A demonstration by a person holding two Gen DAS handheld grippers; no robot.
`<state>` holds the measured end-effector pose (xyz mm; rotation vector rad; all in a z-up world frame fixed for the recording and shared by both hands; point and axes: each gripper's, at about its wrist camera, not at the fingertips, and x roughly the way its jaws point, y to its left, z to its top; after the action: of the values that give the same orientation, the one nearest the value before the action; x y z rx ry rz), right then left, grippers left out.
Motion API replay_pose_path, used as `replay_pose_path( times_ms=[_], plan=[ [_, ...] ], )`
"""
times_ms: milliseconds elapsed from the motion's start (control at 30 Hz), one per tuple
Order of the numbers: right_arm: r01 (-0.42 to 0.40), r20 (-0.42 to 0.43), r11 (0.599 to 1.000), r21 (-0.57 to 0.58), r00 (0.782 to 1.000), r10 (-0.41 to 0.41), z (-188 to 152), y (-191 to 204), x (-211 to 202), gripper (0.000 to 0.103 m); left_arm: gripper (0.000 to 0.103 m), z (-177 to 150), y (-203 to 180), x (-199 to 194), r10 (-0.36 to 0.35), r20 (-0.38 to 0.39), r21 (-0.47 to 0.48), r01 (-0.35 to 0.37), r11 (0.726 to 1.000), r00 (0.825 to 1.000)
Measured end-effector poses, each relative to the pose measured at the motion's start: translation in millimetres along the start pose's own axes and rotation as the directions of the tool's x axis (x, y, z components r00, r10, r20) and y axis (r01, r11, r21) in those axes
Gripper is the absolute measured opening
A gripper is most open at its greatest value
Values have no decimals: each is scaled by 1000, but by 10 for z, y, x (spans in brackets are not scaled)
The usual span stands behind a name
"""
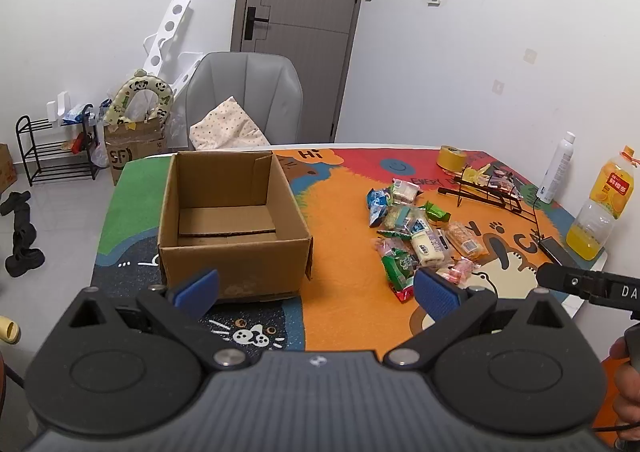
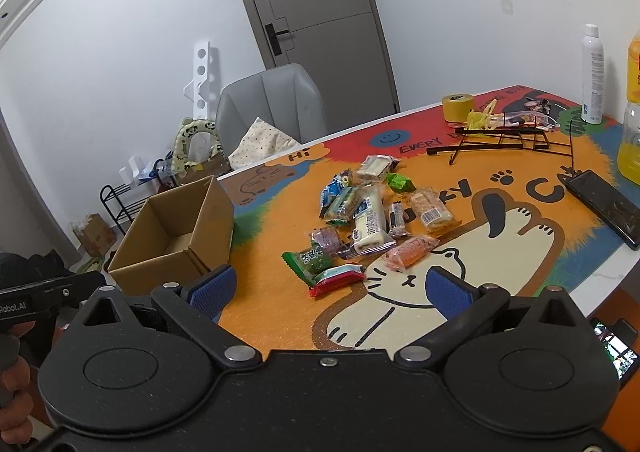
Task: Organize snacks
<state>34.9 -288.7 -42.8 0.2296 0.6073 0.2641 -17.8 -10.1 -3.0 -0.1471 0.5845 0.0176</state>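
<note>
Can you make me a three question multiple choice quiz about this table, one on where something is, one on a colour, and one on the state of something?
1. Where does the snack pile lie relative to the cardboard box, seen from the right wrist camera?
A. inside it
B. to its right, on the mat
C. on the chair

2. What colour is the tape roll?
A. yellow
B. blue
C. black

3. What state is the cardboard box in?
A. taped shut
B. open and holding no snacks
C. open and full of snacks

Answers:
1. B, the packets lie loose on the orange mat, apart from the box.
2. A, the roll at the far edge is yellow.
3. B, the left wrist view shows its bare cardboard floor.

Both the left gripper and right gripper have jaws open, holding nothing.
</note>
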Motion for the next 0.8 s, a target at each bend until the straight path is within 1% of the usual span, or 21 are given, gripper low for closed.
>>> replay_pose_path(
  times_ms=[567, 667, 800],
  plan=[
    [-6, 1, 1000, -14, 1000, 6, 31, 15, 19, 103, 103, -13, -2, -6, -2, 0, 0, 2, 1000, 1000],
    [-20, 3, 1000, -21, 1000, 20, 32, 16, 10, 103, 103, -19, 3, -8, -1, 6, -3, 1, 1000, 1000],
    [-15, 9, 1000, -20, 1000, 15, 51, -9, 22, 103, 103, -6, 16, -2, -1, 15, -12, 1, 1000, 1000]
  ],
)
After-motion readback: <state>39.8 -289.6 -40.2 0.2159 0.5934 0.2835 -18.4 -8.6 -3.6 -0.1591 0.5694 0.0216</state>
